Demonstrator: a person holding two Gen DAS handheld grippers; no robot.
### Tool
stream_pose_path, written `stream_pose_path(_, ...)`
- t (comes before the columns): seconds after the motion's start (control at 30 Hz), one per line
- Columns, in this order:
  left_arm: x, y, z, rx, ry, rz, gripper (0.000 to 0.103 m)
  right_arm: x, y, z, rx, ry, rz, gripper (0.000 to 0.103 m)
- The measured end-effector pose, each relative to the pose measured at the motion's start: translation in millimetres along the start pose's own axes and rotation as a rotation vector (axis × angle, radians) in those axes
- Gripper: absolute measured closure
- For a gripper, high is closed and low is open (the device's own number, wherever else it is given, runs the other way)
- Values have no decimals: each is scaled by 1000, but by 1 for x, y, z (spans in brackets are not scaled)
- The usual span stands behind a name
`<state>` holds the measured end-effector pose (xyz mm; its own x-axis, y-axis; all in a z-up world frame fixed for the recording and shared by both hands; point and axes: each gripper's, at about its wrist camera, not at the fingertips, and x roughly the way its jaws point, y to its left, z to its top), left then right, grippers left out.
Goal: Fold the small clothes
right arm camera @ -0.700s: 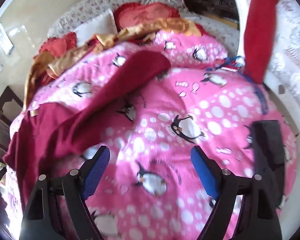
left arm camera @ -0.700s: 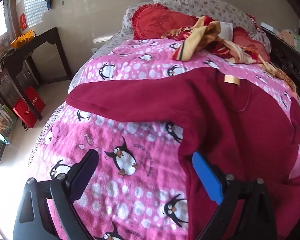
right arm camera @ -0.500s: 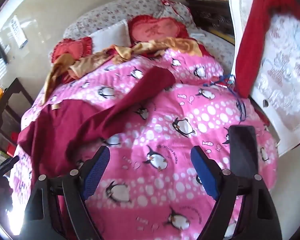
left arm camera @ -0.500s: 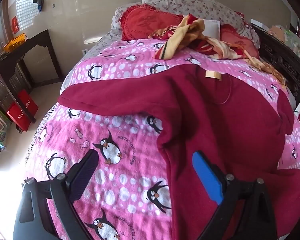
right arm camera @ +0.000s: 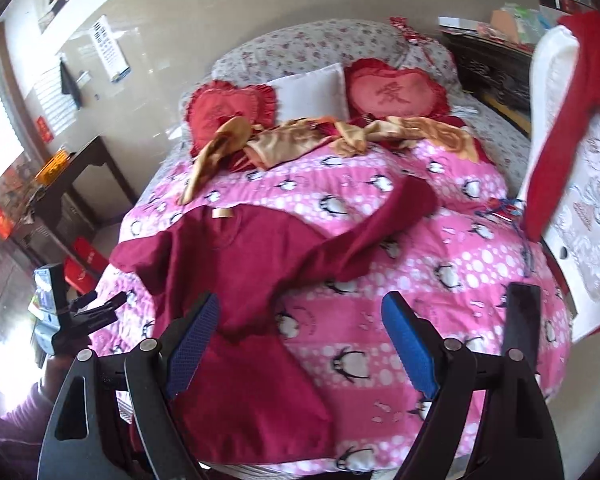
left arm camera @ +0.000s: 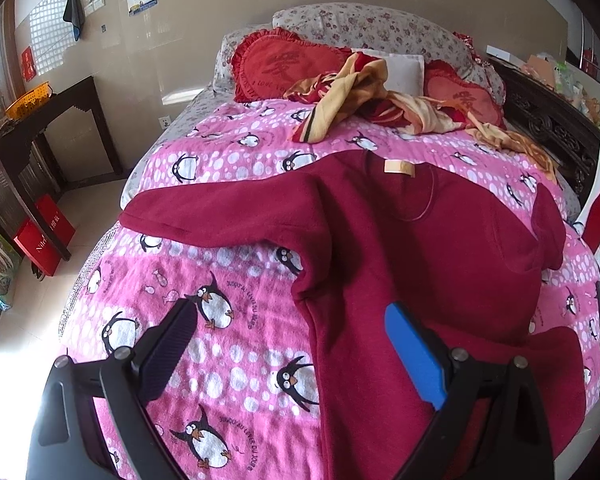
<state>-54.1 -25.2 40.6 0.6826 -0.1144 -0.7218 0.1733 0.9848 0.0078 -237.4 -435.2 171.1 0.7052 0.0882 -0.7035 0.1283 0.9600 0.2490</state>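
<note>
Hovering both grippers, left (left arm camera: pixel 288 344) and right (right arm camera: pixel 300 340), spread and empty, above the flat sweater (left arm camera: pixel 420 248); next I'd pinch a sleeve (right arm camera: pixel 364 232) inward.

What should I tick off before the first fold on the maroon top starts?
1. Left gripper open and holding nothing: ok.
2. Right gripper open and holding nothing: ok.
3. Maroon long-sleeved top lying spread on the pink penguin blanket, neck label away from the grippers: ok.
4. Sleeves laid out straight: not ok; the sleeve on the right in the right wrist view runs up at a slant, and the bottom hem area looks rumpled.
5. Fold area free of other items: ok; the gold and red cloth lies further up by the heart-shaped cushions, apart from the top.
6. Hem inside the bed edge: cannot tell.
</note>
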Motion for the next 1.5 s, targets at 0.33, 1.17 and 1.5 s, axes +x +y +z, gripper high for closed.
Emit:
stream_pose_path(0.33, 0, -3, 4, 12, 25, 10, 6, 71, 80, -8, -75, 44, 73, 33)
stream_pose_path(1.17, -41, -56, 34, 100, 20, 53, 6, 99, 54, -11, -100, 72, 48, 33)
stream_pose_path(1.5, -77, -77, 26, 147, 42, 102, 6, 129, 65, -20, -155, 89, 157, 33)
